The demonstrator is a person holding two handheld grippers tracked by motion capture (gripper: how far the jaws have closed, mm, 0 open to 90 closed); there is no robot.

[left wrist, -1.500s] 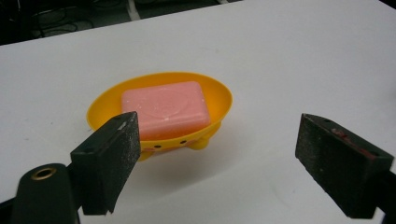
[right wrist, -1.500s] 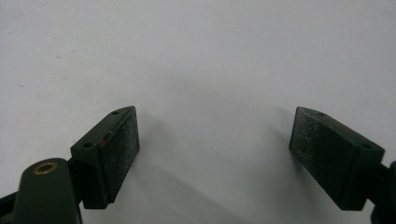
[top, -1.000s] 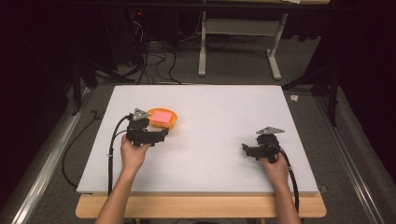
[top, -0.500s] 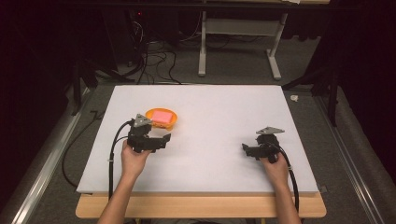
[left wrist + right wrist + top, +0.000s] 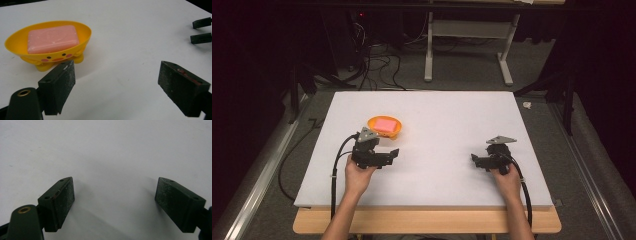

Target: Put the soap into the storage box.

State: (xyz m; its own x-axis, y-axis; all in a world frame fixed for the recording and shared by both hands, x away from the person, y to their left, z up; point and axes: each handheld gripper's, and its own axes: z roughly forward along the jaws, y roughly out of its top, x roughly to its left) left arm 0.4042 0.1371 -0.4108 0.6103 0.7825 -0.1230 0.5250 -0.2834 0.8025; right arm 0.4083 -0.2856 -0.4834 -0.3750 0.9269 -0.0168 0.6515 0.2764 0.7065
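White foam board (image 5: 447, 125) covers the wooden table before us, with dark floor and cables beyond. Our left gripper (image 5: 393, 154) gapes wide and empty at lower left; the yellow duck-faced plastic soap dish (image 5: 47, 47) holding a pink soap bar (image 5: 52, 38) sits just above it, untouched. Our right gripper (image 5: 474, 159), equally wide and empty, faces bare board.

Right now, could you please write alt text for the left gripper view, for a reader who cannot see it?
A yellow duck-faced soap dish holding a pink bar of soap stands on a white table, up and to the left of the open left gripper, whose two black jaws are wide apart and empty. The right gripper's jaw tips show at the far right edge.
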